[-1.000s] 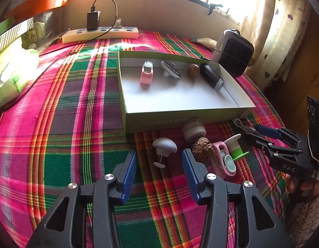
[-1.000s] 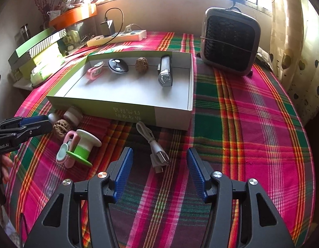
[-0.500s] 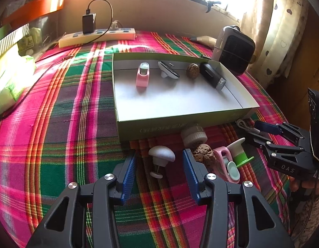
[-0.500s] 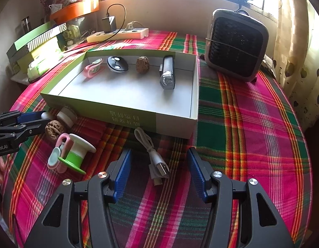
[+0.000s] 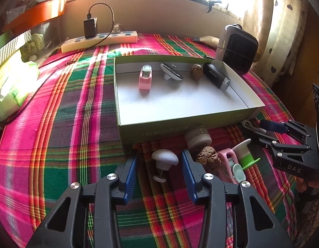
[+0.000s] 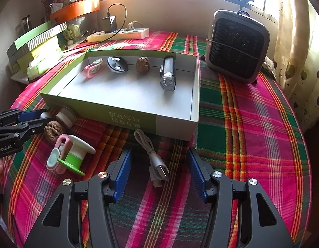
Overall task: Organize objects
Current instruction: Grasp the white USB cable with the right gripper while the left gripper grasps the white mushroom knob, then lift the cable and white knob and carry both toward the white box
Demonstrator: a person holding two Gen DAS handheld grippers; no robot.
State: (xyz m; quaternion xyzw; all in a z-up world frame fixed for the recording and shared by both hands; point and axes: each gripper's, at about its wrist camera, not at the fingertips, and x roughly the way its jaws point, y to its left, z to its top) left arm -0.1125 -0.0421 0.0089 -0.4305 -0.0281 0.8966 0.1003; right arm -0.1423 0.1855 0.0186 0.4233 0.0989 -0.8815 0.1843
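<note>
While the left gripper (image 5: 158, 170) holds its jaws spread around the light, top-heavy white mushroom-shaped knob (image 5: 164, 158), its rigid cap looks the surest hold; the right gripper (image 6: 158, 170) is spread over the limp USB cable (image 6: 152, 156).

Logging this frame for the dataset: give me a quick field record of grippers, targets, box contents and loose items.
left gripper: open, straddling the white mushroom-shaped knob, not touching
right gripper: open, straddling the white USB cable on the cloth
box: open, green-sided, on the plaid tablecloth
in box, back row: pink clip, black oval piece, walnut, black and silver device
loose in front of box: second walnut, ribbed cap, green and white spool
</note>
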